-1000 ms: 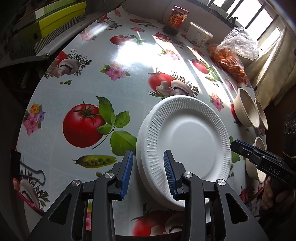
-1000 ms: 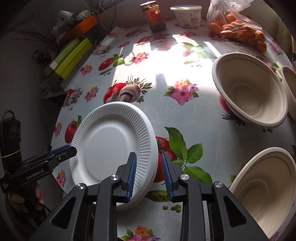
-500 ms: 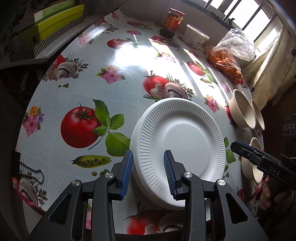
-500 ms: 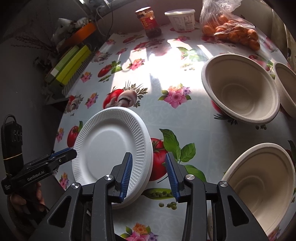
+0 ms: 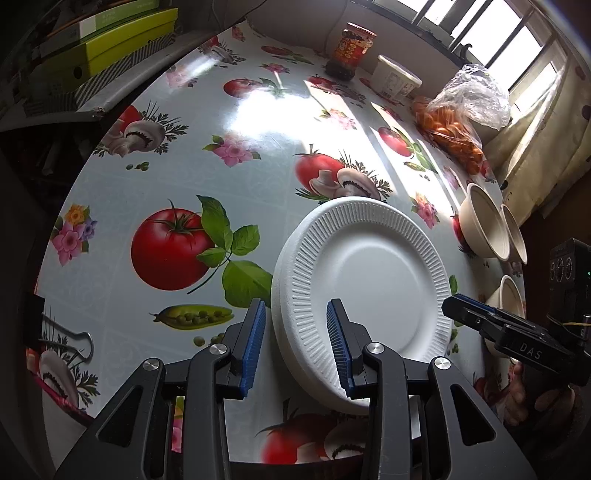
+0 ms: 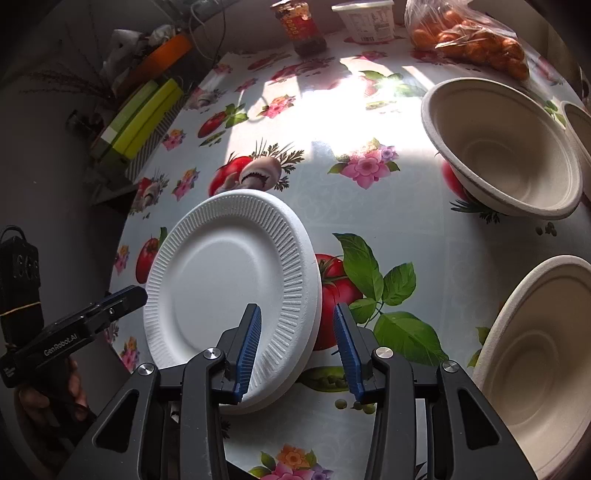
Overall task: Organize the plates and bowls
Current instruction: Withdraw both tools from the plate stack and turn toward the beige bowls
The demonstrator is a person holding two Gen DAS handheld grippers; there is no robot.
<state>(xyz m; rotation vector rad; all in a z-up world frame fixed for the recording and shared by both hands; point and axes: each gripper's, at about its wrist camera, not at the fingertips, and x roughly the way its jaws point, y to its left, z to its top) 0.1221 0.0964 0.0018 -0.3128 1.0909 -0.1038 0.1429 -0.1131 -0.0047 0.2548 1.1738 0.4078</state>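
Observation:
A stack of white foam plates (image 5: 369,273) lies flat on the printed tablecloth. My left gripper (image 5: 295,321) stands open astride the stack's left rim, with a gap between its pads and the foam. My right gripper (image 6: 296,325) straddles the right rim of the same plates (image 6: 229,280). Its jaws are opening and the pads are off the rim. Each gripper's dark tip shows in the other's view, the right gripper (image 5: 456,308) and the left gripper (image 6: 135,295). Three beige pulp bowls stand to the right: a far bowl (image 6: 502,147), one at the edge (image 6: 580,136) and a near bowl (image 6: 535,354).
At the table's far side stand a red-labelled jar (image 6: 301,26), a white tub (image 6: 369,18) and a bag of oranges (image 6: 469,44). Yellow-green boxes (image 6: 144,122) lie off the left edge. A binder clip (image 5: 70,339) grips the cloth at the near-left edge.
The right gripper's jaws have widened from a narrow pinch at the plate's right rim, and the rim now lies loose between them. The left gripper has kept its place and its width.

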